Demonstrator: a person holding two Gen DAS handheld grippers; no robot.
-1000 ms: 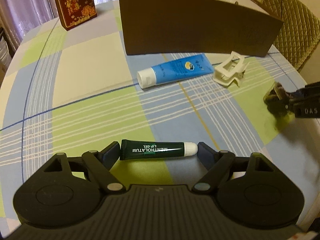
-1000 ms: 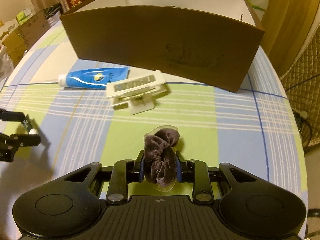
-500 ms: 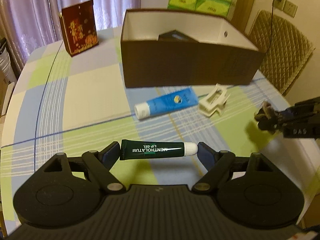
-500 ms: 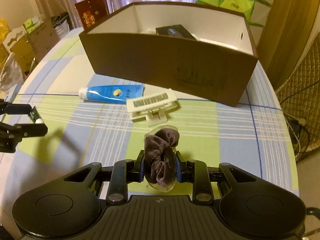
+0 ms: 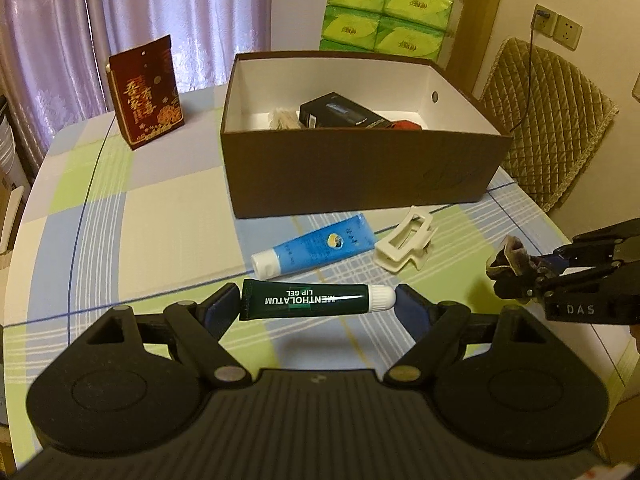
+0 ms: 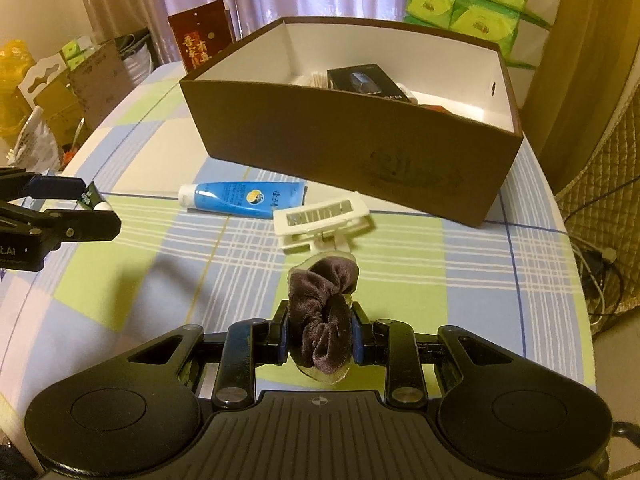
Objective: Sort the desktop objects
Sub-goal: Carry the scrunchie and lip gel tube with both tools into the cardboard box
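Note:
My left gripper point(image 5: 318, 302) is shut on a dark green lip gel tube point(image 5: 312, 301), held crosswise by its ends above the table. A dark brown velvet scrunchie point(image 6: 322, 316) is pinched in my right gripper point(image 6: 320, 332), also lifted. Each gripper shows in the other's view: the right gripper point(image 5: 520, 270) at the right edge, the left gripper point(image 6: 92, 206) at the left edge. Ahead stands a brown open box point(image 5: 360, 168) with a black carton point(image 5: 340, 114) and other items inside. A blue tube point(image 5: 316, 246) and a white hair claw point(image 5: 404, 250) lie in front of the box.
A dark red printed box point(image 5: 146, 90) stands upright at the table's far left. Green tissue packs point(image 5: 384, 24) are stacked behind the brown box. A quilted chair point(image 5: 548, 136) is beyond the table's right edge. Cardboard clutter point(image 6: 60, 84) sits off the left side.
Both grippers have risen and pulled back with their loads, so the box interior now shows. The blue tube and hair claw have stayed put.

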